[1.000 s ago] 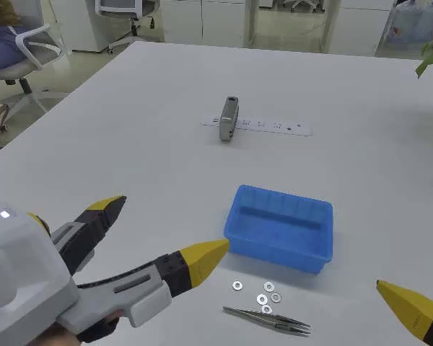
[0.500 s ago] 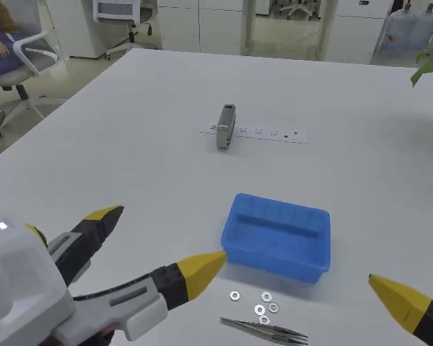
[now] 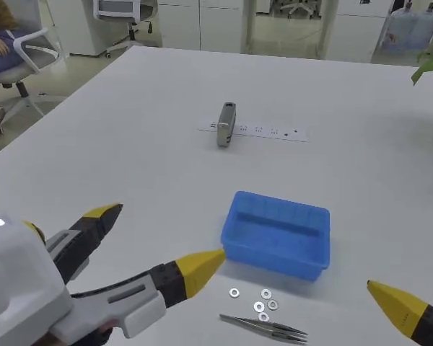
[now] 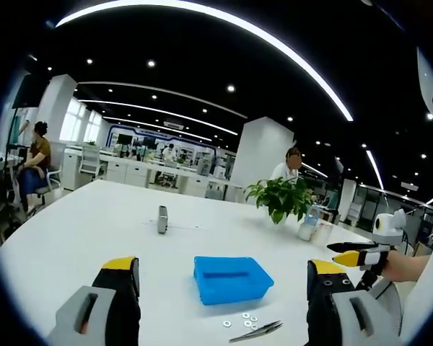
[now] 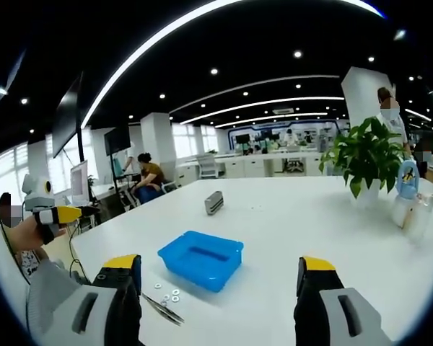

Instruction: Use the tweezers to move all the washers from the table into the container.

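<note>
Five washers [image 3: 259, 306] lie on the white surface [image 3: 130, 144] just beside the blue container [image 3: 278, 234], with the tweezers [image 3: 263, 328] on their far side from it. Your left claw [image 3: 154, 238] and right claw [image 5: 220, 264] are both spread wide, empty.

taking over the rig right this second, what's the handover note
Grippers: left claw open and empty, left of the blue container; right claw open and empty, off to the container's right.
Things: the tweezers lie on the table nearest the person, with five washers loose between them and the container's near wall.
Done: nothing; the container looks empty.
Left: pick up the tweezers and move all five washers in.
</note>
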A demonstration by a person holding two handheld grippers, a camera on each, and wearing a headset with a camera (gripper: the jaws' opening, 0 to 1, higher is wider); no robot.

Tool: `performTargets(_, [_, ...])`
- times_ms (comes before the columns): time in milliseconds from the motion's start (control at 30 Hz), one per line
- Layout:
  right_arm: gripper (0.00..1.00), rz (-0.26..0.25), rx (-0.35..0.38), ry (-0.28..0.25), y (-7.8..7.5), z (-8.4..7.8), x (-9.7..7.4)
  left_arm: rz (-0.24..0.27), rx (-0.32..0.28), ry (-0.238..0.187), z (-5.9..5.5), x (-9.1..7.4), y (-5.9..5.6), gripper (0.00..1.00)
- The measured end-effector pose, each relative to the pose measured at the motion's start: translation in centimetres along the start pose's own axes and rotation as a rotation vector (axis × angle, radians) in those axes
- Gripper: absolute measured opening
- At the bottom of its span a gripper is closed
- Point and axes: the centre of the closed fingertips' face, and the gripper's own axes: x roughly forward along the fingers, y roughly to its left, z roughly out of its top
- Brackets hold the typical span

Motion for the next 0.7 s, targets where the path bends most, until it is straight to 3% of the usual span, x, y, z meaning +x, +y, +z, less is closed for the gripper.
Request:
performTargets(100, [0.88,-0.006,-0.032,0.01,0.05,0.02,0.07,0.001,0.0,0.002,-0.05,0.03,0.05,0.99])
performTargets(700, [0.87,-0.02,-0.067,0.013,-0.27,0.14,0.22,0.007,0.009,0.021,-0.6,-0.22,0.49,0.99])
